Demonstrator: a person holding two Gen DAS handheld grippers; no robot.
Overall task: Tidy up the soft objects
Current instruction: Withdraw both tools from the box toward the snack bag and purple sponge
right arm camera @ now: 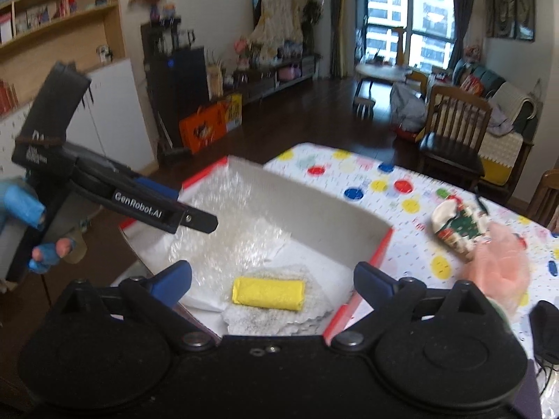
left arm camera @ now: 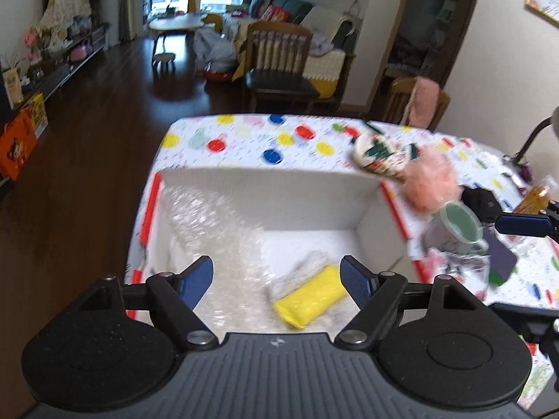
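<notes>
Left gripper (left arm camera: 276, 279): blue-padded fingers spread wide, nothing between them, touching nothing. It hangs above the open white cardboard box with red edge strips (left arm camera: 265, 185).

Directly ahead of and below its fingers, on the box floor, lies the rolled yellow cloth (left arm camera: 309, 296), resting on a folded white-grey knitted cloth (left arm camera: 300, 272). A sheet of clear bubble wrap (left arm camera: 209, 220) lines the box floor to the left of the roll.

Right gripper (right arm camera: 272, 279): fingers likewise wide apart, empty, in contact with nothing. The yellow roll (right arm camera: 268, 294) sits between and just beyond its fingertips, inside the box, on the knitted cloth (right arm camera: 276, 317).

To the right of both grippers, outside the box on the dotted white tablecloth (left arm camera: 244, 139): a Christmas-print fabric pouch (left arm camera: 380, 155) and, touching it, a fluffy pink soft item (left arm camera: 433, 185). A green-lidded glass jar (left arm camera: 454, 225) stands near these; motion blur obscures detail.
</notes>
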